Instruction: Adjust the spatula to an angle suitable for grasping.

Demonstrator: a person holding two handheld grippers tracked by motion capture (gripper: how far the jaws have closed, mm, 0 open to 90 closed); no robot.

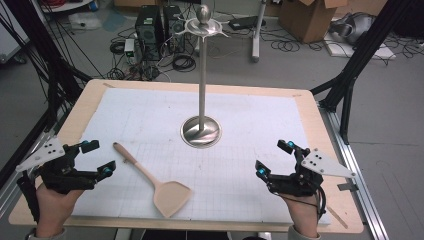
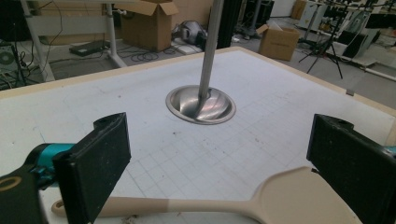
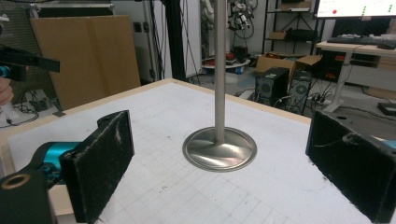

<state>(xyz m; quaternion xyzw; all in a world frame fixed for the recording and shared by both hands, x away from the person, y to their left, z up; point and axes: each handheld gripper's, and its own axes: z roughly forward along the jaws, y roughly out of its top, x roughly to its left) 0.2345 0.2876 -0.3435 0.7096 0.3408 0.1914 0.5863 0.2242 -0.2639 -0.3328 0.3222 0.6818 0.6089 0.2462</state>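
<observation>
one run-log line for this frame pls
left gripper: open, beside spatula, not touching | right gripper: open, nothing between jaws | spatula: flat on mat | metal stand: upright, mid-table

Robotics lab: black rig frame (image 1: 367, 47), floor cables (image 1: 182, 62), computer towers (image 1: 150, 25), cardboard boxes (image 1: 310, 17), monitor (image 3: 357, 8) on desk, gridded table (image 1: 240, 165).
</observation>
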